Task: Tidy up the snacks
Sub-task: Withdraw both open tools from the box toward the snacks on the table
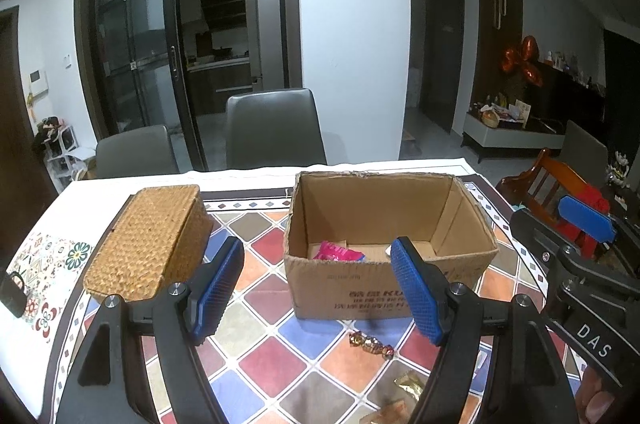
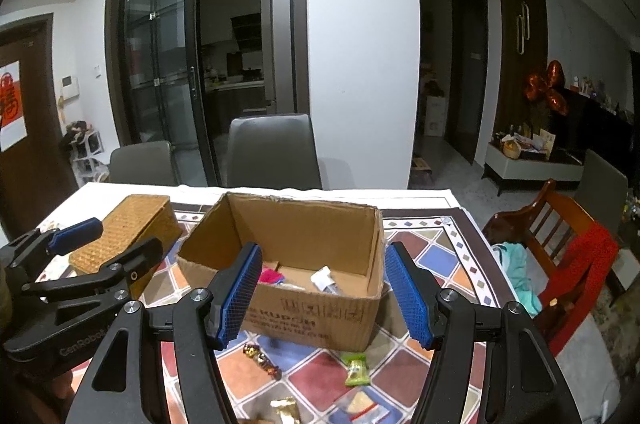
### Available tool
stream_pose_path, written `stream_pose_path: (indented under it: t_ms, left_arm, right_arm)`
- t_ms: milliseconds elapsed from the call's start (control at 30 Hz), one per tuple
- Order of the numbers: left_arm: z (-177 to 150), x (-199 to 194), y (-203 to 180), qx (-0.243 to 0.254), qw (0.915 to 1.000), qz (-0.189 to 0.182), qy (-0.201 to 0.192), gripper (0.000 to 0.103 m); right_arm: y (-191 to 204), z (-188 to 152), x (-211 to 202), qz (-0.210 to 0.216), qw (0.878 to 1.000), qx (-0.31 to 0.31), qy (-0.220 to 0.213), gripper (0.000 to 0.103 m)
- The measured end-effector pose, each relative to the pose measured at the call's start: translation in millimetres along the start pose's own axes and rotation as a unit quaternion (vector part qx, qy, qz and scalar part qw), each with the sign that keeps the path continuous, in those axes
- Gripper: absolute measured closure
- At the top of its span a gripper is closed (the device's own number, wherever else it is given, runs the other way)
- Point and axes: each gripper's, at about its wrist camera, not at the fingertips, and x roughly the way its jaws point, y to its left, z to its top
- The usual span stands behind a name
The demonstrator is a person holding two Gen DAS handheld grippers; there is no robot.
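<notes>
Nearest the cameras, both grippers hang over the desk (image 1: 256,308) with nothing between their blue pads — the left gripper (image 1: 316,292) stands released, and so does the right gripper (image 2: 324,296).

Just past the left fingers (image 1: 218,290), a twisted candy (image 1: 371,343) in a dark, shiny wrapper lies on the chequered cloth, below and slightly right of the gap, touching neither pad. A gold packet (image 1: 409,386) lies nearer still, by the right-hand finger's base. In the right wrist view the same candy (image 2: 262,360) sits below the gap beside the left-hand finger, a green packet (image 2: 356,370) lies under the middle of the gap, and a clear bag (image 2: 362,406) and the gold packet (image 2: 285,410) lie at the bottom edge.

Further on stands the open box (image 1: 384,284), apart from all fingers. Inside it lie a pink packet (image 1: 338,251) and a white sachet (image 2: 326,280). Its front wall bears printed letters, "KU" legible, the rest too blurred.

Left of the box sits a wicker basket (image 1: 148,244) with its lid on.

The right gripper's side shows "DAS"; the left one's reads "GenRobot".

Behind the desk are two grey chairs (image 1: 274,127) — and a wooden chair (image 2: 560,244) at the right.
</notes>
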Motion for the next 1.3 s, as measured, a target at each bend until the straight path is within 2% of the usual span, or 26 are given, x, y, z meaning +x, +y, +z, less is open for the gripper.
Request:
stream_pose_path:
  t_ms: [667,1100,1300]
  left_arm:
    - [-23,-33,7,-0.007,0.9999,0.005,-0.005,0.028]
    - [-50,-42,10,-0.014,0.9998,0.011,0.008,0.027]
    - [-62,-41,9,-0.014,0.9997,0.017,0.012,0.018]
  right_arm:
    - [9,-14,-31,0.003,1.0,-0.008,-0.009,0.038]
    - [16,-29,-37,0.009,1.0,-0.017,0.0,0.038]
    - [17,-39,-36,0.006,1.0,-0.021,0.008,0.038]
